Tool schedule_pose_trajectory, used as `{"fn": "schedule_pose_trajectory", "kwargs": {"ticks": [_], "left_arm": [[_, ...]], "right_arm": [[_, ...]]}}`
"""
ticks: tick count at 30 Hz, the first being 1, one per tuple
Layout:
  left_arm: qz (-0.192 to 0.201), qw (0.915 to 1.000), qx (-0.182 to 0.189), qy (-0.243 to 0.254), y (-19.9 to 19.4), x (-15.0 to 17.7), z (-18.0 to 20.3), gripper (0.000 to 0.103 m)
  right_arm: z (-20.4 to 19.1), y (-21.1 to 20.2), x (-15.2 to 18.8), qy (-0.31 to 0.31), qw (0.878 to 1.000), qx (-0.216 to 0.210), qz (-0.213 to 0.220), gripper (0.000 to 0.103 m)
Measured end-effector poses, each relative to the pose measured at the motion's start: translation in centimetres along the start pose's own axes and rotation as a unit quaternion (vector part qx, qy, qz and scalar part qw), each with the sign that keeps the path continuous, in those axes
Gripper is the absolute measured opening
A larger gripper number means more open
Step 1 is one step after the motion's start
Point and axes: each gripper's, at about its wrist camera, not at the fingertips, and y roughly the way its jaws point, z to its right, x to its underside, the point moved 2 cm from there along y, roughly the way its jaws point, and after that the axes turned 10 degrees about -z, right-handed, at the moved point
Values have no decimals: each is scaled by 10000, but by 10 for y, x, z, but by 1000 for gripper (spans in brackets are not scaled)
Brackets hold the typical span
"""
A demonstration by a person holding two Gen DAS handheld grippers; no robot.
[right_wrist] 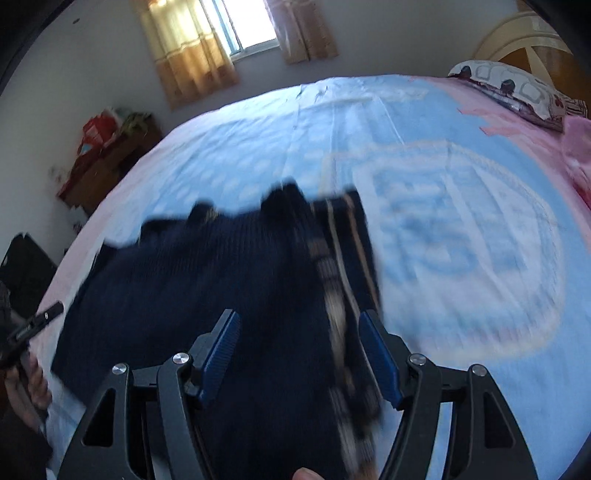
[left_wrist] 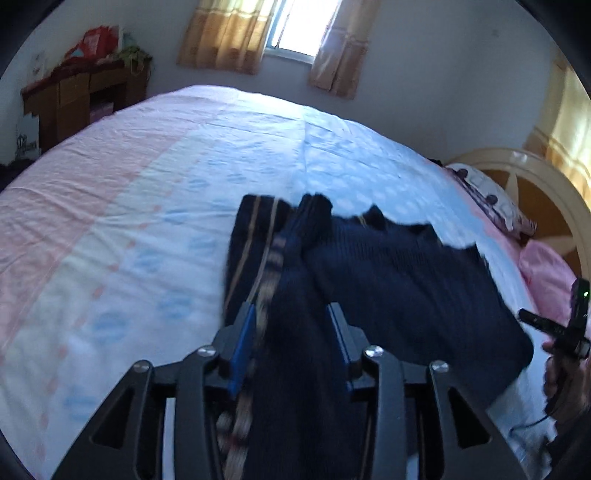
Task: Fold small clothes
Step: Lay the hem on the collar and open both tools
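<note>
A dark navy knit sweater [left_wrist: 399, 266] with tan stripes lies on the bed, partly bunched; it also shows in the right wrist view [right_wrist: 207, 266]. My left gripper [left_wrist: 291, 314] has its blue-padded fingers on either side of a raised fold of the sweater, with a striped band [left_wrist: 269, 266] beside the left pad. My right gripper [right_wrist: 299, 321] stands open, its fingers wide apart over the sweater's striped edge [right_wrist: 332, 280]. The right wrist view is blurred. The other hand-held gripper shows at the right edge of the left view [left_wrist: 569, 325] and the left edge of the right view [right_wrist: 33, 328].
The bed sheet [left_wrist: 129, 221] is pink and light blue, with a printed ring pattern [right_wrist: 461, 236]. A patterned pillow [right_wrist: 509, 88] and a headboard [left_wrist: 535, 184] are at the bed's head. A wooden cabinet [left_wrist: 74, 99] stands by the far wall under a curtained window [left_wrist: 295, 29].
</note>
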Motion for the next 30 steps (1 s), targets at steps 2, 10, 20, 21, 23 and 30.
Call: {"fn": "schedule_pose_trajectory", "kwargs": {"ticks": [2, 10, 20, 21, 23, 30], "left_arm": [[-2, 9998, -98, 172, -7, 15, 1, 53], [-154, 9989, -177, 412, 0, 40, 9, 53], [-642, 9963, -338, 456, 10, 57, -5, 19], [-632, 9962, -364, 479, 9, 58, -4, 21], [-576, 9962, -424, 497, 9, 60, -3, 21], [-395, 9969, -499, 462, -1, 58, -2, 23]], "right_arm": [[11, -12, 18, 69, 10000, 38, -1, 68], [19, -9, 47, 210, 9989, -333, -240, 64], [13, -12, 80, 46, 9990, -201, -398, 8], [17, -9, 82, 22, 9990, -149, -415, 8], [18, -5, 83, -48, 9990, -114, -433, 8], [6, -10, 83, -281, 9976, 261, -570, 8]]}}
